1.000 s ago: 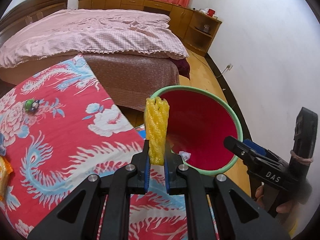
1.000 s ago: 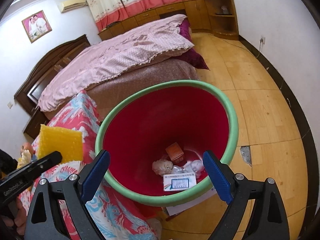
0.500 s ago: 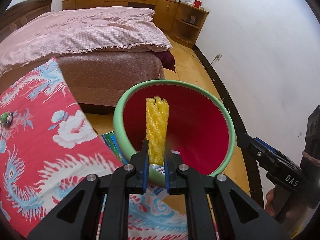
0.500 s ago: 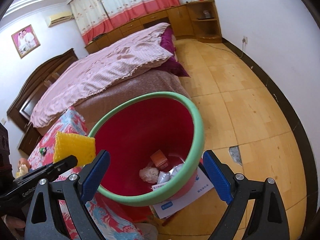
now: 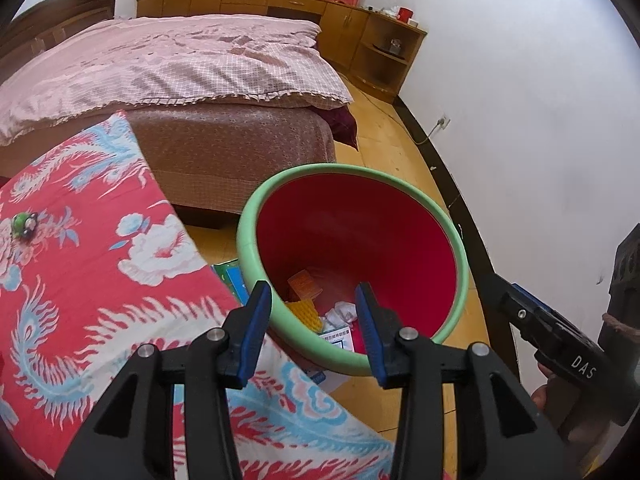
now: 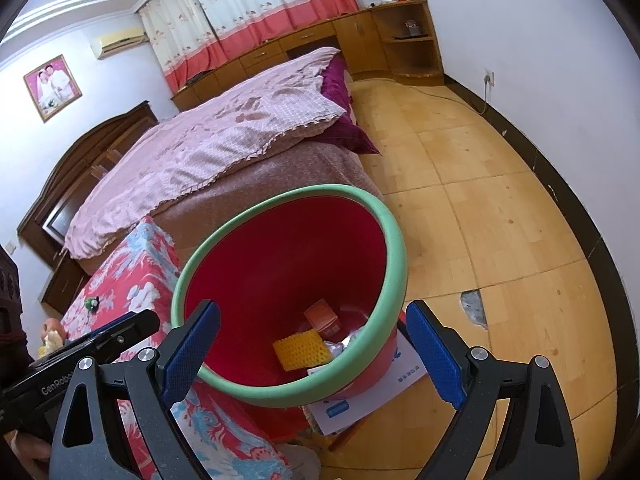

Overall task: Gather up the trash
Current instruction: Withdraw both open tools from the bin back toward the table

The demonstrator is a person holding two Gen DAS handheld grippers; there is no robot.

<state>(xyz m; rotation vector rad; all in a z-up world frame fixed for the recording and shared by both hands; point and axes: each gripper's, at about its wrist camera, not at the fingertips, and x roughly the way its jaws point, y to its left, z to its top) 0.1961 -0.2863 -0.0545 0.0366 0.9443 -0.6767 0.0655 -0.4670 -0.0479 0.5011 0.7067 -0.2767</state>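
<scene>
A red bin with a green rim [image 5: 460,248] [image 6: 394,236] stands on the floor beside the cloth-covered table. The yellow netted foam piece [image 5: 307,314] [image 6: 301,350] lies loose at the bin's bottom among an orange box [image 5: 306,282] [image 6: 323,317], crumpled white paper [image 5: 341,312] and a printed card. My left gripper [image 5: 314,330] hovers over the bin's near rim, its jaws opening with nothing between them. My right gripper [image 6: 314,354] stands open wide above the bin, empty; it also shows at the right edge of the left wrist view [image 5: 556,344].
A red, blue and white phoenix-patterned cloth [image 5: 88,280] [image 6: 132,288] covers the table, with a small green toy [image 5: 24,224] on it. A pink-quilted bed [image 5: 180,68] lies behind. White and blue papers [image 6: 360,400] lie under the bin. Wooden floor [image 6: 500,240] extends right.
My left gripper has opened and the yellow foam piece has dropped out of it into the bin. Both views have shifted slightly over the bin.
</scene>
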